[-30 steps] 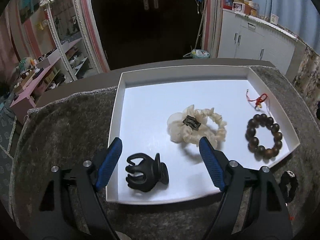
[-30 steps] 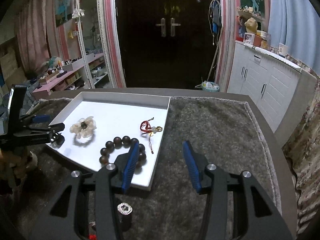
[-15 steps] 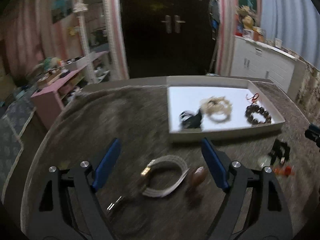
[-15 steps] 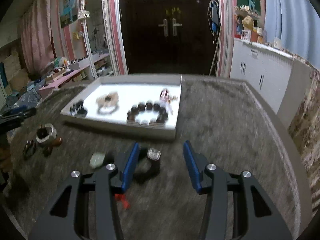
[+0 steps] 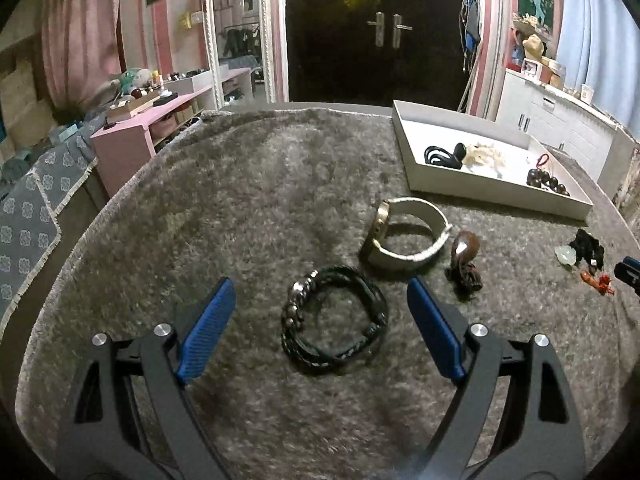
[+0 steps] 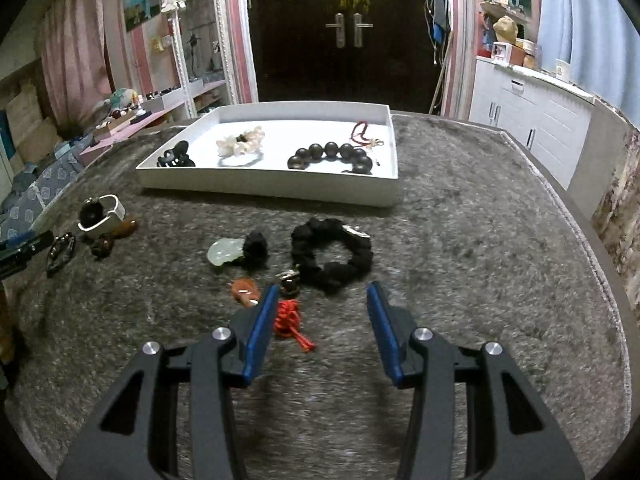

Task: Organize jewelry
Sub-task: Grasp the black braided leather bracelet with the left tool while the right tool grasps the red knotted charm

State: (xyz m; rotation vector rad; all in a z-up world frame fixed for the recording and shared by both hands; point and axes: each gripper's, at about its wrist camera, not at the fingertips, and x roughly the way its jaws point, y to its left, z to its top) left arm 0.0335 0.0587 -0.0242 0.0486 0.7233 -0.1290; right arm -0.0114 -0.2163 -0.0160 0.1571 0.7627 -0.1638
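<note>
On the grey fuzzy mat [image 5: 248, 200], seen from the left wrist, the left gripper [image 5: 320, 312] has its blue fingers [image 5: 208, 332] spread wide with nothing pinched. A black braided bracelet [image 5: 334, 320] lies flat on the mat between them, touching neither one. Just past it stands a watch with a white band [image 5: 404, 232], and right of that sits a brown wooden charm [image 5: 464, 256]. Far on the right is the white tray [image 5: 500, 194]. It holds a black hair claw [image 5: 444, 155], a cream scrunchie [image 5: 486, 156] and a dark bead bracelet [image 5: 548, 184].

From the right wrist, the right gripper [image 6: 322, 320] is partly spread and holds nothing. A red knotted cord [image 6: 290, 320] lies beside its left finger; whether they touch I cannot tell. A black scrunchie [image 6: 332, 256] lies just past the tips. To the left are a pale green stone charm [image 6: 224, 254] and a small orange charm [image 6: 244, 289]. The same tray [image 6: 280, 190] sits farther back.
</note>
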